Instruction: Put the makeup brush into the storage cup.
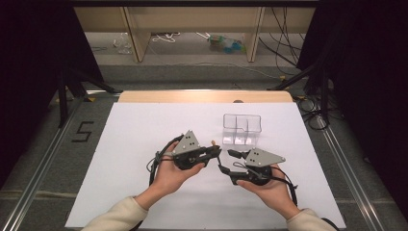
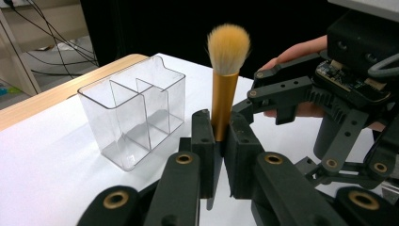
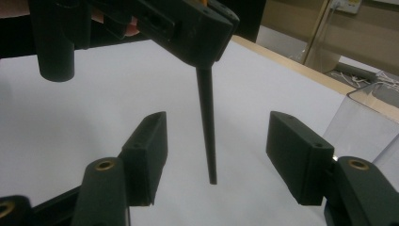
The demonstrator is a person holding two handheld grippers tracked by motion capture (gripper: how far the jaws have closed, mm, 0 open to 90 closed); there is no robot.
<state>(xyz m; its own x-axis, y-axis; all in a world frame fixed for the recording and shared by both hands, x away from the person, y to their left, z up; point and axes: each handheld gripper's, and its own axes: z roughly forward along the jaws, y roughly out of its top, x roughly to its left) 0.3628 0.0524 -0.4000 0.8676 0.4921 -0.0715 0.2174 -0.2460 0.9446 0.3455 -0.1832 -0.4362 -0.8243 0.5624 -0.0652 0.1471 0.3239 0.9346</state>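
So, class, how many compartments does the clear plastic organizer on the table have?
3. The clear organizer has one long compartment along one side and two smaller ones, and, beside it, split by a divider. All look empty.

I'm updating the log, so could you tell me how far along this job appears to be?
Done: the left gripper is shut on the makeup brush, lifted off the table. In hand: the open right gripper brackets its black handle. Left, probably: placing it in the empty clear organizer.
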